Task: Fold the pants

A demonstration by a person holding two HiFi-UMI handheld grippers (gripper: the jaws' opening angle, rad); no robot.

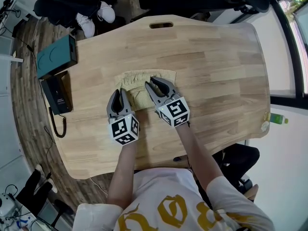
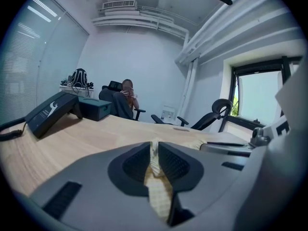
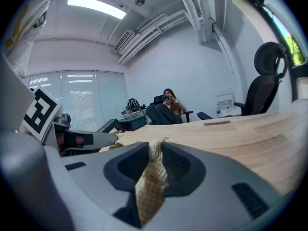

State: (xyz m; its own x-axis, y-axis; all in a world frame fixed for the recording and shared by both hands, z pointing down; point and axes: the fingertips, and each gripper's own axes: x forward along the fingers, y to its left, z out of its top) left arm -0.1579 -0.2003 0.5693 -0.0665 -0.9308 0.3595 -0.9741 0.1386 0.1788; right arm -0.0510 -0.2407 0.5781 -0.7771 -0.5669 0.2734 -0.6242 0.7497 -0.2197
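The fingers of the left gripper (image 2: 155,146) are set narrow and are closed on a thin edge of the pants (image 1: 140,79). The fingers of the right gripper (image 3: 155,146) are set slightly wider, and the gap is filled by a thicker bunch of the same cloth. Both grippers are held low and side by side at the near edge of the cloth.

The table (image 1: 216,71) is a broad wooden top with a slot handle cut at its far edge. The pants are laid near its middle as a compact pale yellow rectangle, apparently folded at least once. A teal box (image 1: 55,57) and a black desk phone (image 1: 57,97) are placed at the left end of the table, well apart from the cloth.

The cloth is judged to be light, soft and limp. Sagging is to be expected wherever it is unsupported, and layers are likely to slip over one another when lifted. Hold is best taken at two corners of one edge, with all layers pinched together.

The near edge of the pants is covered by the grippers in the head view. The number of layers cannot be counted. Waistband and leg ends cannot be told apart.
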